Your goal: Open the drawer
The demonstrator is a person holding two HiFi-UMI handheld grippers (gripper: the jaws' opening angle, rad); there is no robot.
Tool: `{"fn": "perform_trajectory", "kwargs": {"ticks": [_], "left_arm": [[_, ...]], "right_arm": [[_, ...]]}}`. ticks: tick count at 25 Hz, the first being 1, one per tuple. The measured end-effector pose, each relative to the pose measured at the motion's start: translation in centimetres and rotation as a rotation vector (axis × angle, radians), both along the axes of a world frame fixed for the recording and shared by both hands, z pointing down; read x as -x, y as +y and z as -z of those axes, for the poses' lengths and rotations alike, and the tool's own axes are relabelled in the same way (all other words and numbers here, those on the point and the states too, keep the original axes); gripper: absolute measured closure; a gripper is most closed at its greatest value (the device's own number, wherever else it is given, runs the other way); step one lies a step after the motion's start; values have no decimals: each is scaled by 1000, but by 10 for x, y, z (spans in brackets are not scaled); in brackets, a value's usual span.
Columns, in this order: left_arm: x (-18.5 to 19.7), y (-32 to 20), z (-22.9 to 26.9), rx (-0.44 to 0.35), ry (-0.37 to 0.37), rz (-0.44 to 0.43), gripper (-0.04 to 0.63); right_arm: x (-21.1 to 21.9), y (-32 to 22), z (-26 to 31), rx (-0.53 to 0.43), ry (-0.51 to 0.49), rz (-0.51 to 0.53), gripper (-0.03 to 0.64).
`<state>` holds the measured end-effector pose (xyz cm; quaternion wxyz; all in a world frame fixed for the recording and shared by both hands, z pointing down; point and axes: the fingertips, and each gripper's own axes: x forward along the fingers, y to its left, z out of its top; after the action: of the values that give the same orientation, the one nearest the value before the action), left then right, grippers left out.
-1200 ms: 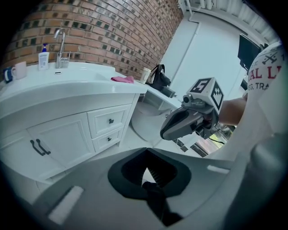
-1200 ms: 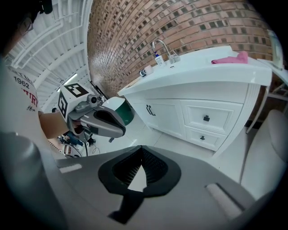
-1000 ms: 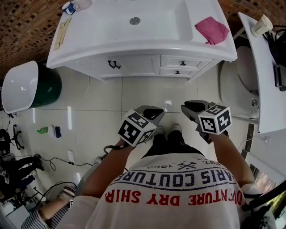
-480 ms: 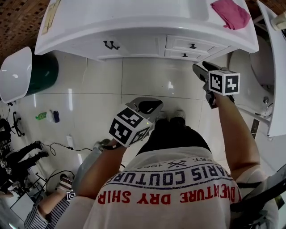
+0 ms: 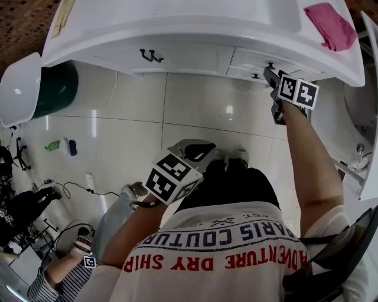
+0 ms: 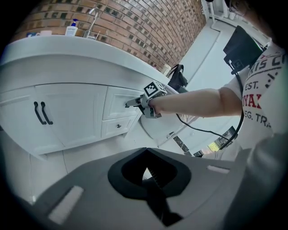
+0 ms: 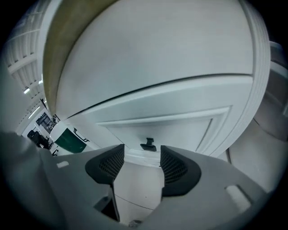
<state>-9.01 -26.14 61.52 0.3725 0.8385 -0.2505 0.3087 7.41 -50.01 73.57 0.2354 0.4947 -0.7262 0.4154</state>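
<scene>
Reaching forward, the right gripper has left its place near the person's waist and now sits up against the white vanity, while the left gripper has dropped a little lower over the floor tiles.

From the head view, the right gripper's tips are just in front of the upper drawer, which is shut flush with the cabinet face. The lower drawer beneath it is shut too. To the left, the double cabinet doors show their pair of dark handles. A pink cloth lies on the countertop at the right end, and a green bin stands on the floor to the left of the vanity.

From the left gripper view, the two dark pads meet at their tips with nothing between them (only a sliver of floor shows through below the contact). Beyond them, the outstretched arm carries the right gripper to the upper drawer front, above the lower drawer's small knob. A soap bottle and a faucet stand on the counter against the brick wall.

From the right gripper view, the jaws are opening and stand wide apart. The upper drawer's dark knob sits straight ahead in the gap, and neither ribbed pad touches it. The panelled drawer front fills the space behind it.
</scene>
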Motion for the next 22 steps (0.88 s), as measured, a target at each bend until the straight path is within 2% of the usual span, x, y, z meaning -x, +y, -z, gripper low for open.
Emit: {"fn": "perform_trajectory", "kwargs": {"ticks": [5, 8, 9, 15, 22], "left_arm": [[8, -3, -8, 9, -10, 17, 600], [11, -1, -13, 14, -19, 16, 600], [11, -1, -14, 15, -20, 14, 600], [15, 6, -14, 23, -22, 11, 600], [19, 8, -15, 23, -23, 20, 600]], "right_arm": [[4, -15, -17, 26, 19, -39, 370], [-1, -20, -22, 27, 44, -64, 448], [-2, -21, -23, 29, 51, -71, 454], [-1, -20, -25, 53, 53, -64, 472], [-1, -20, -24, 35, 72, -89, 482]]}}
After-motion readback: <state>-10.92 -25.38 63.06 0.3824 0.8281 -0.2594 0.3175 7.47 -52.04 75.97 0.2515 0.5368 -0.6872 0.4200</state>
